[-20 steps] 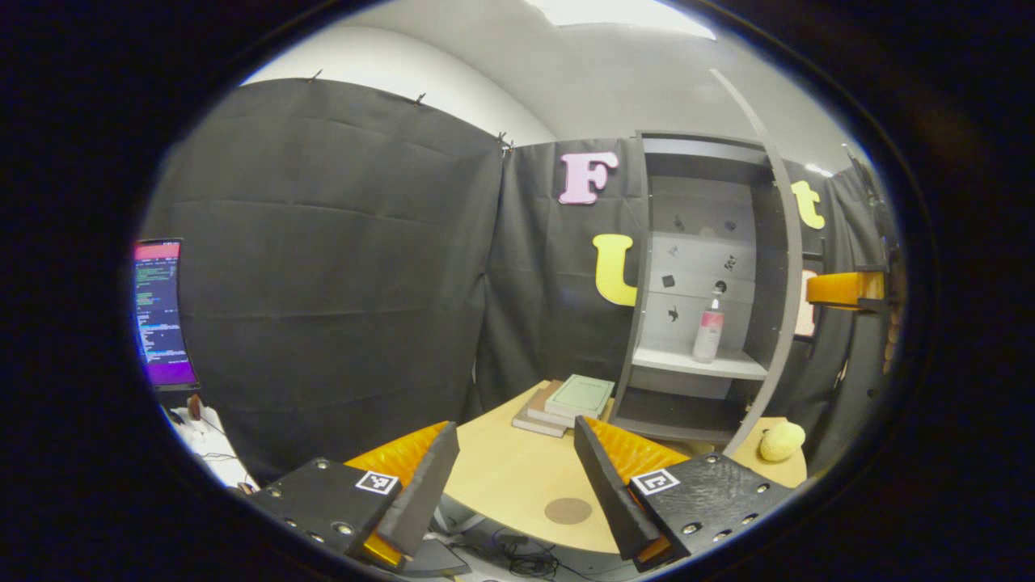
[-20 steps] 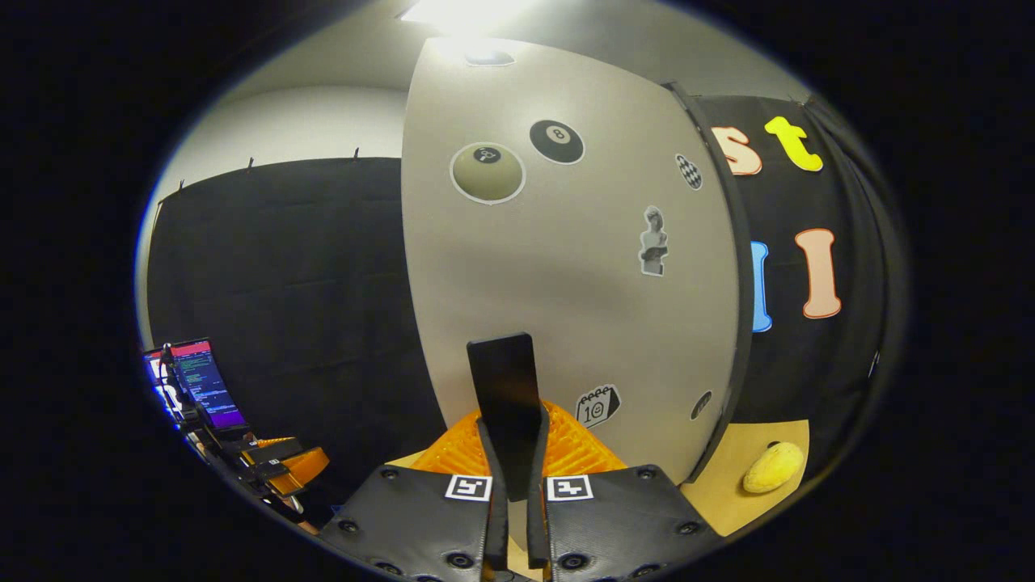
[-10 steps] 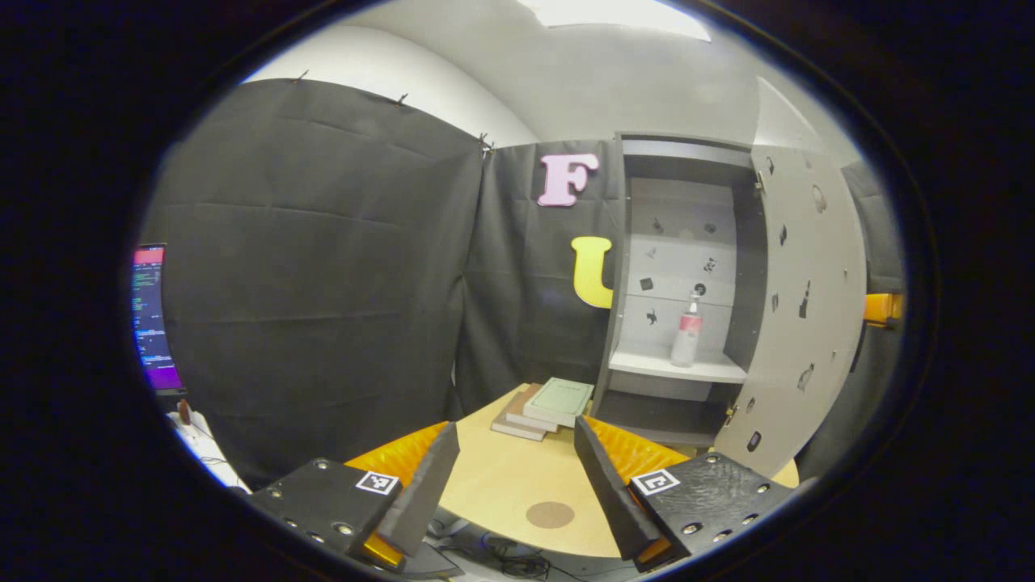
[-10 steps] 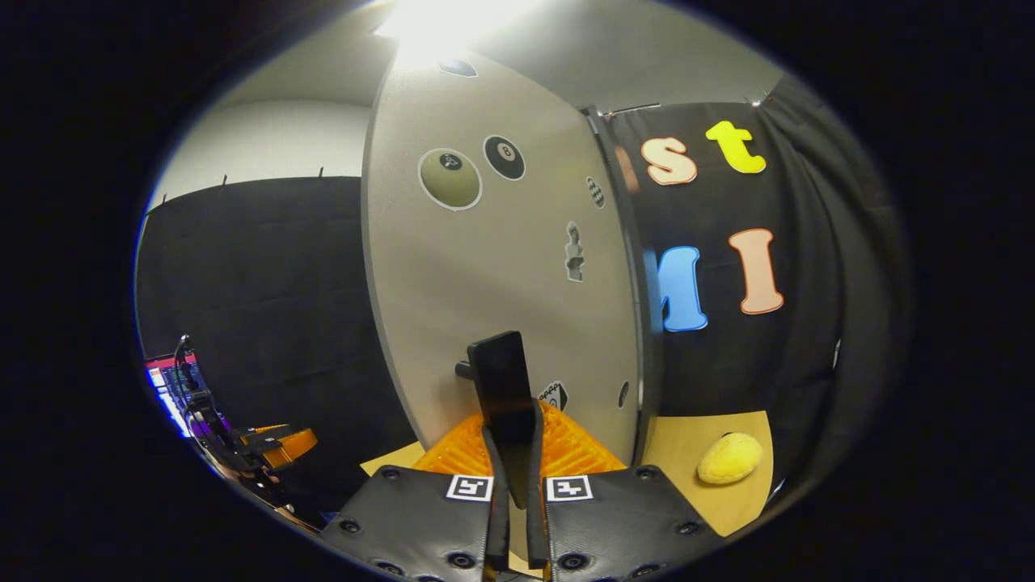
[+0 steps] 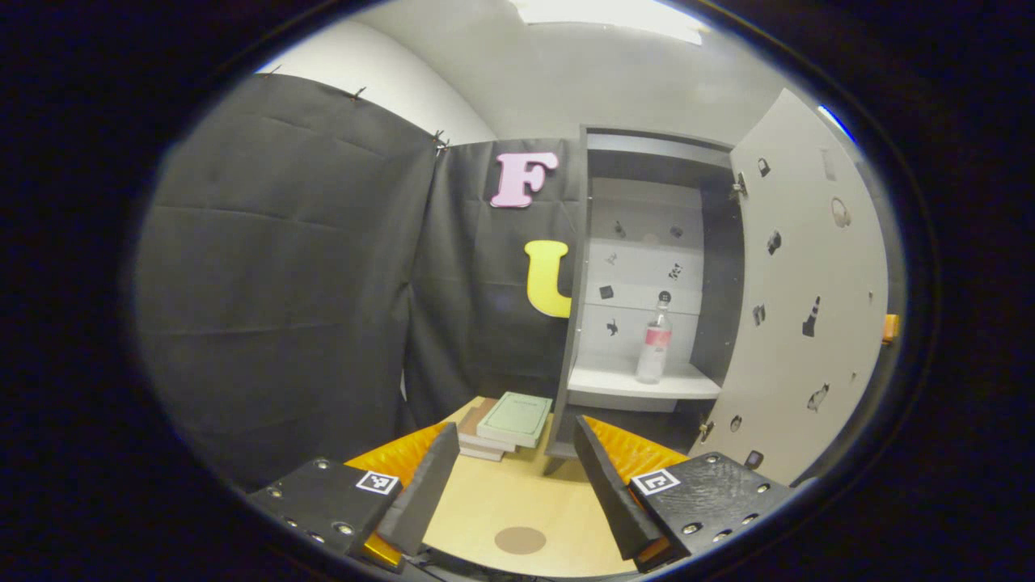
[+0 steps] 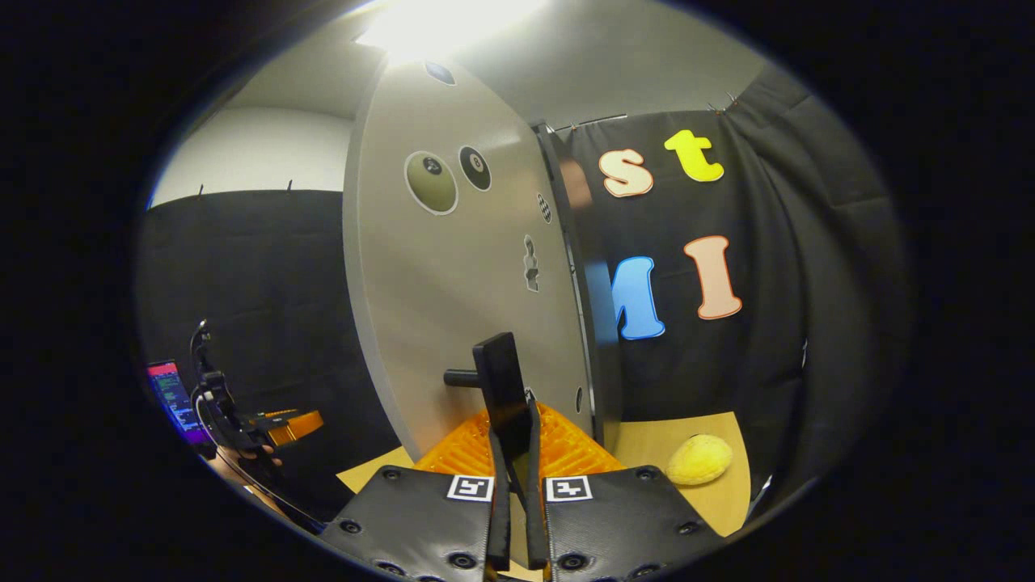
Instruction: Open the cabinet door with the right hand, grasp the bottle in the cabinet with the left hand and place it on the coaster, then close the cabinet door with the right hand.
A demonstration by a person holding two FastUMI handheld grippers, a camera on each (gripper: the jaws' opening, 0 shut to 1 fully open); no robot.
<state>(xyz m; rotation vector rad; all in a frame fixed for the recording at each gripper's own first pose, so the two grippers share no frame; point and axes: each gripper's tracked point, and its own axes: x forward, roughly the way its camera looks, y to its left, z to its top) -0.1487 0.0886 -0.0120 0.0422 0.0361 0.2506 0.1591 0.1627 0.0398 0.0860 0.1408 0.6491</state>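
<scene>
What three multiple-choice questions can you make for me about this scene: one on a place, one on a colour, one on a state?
1. Where does the bottle stand?
A. on the coaster
B. on the cabinet shelf
C. on the books

2. What colour is the top book?
A. pale green
B. red
C. blue

3. How is the cabinet door?
A. shut
B. removed
C. swung open

Answers: 1 B, it stands upright on the white shelf. 2 A, its cover is pale green. 3 C, the interior is exposed while the right gripper grips the door handle.

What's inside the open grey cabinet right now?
A clear bottle with a pink label stands upright on the white shelf of the grey cabinet. The dark compartment below is too shadowed to judge.
</scene>
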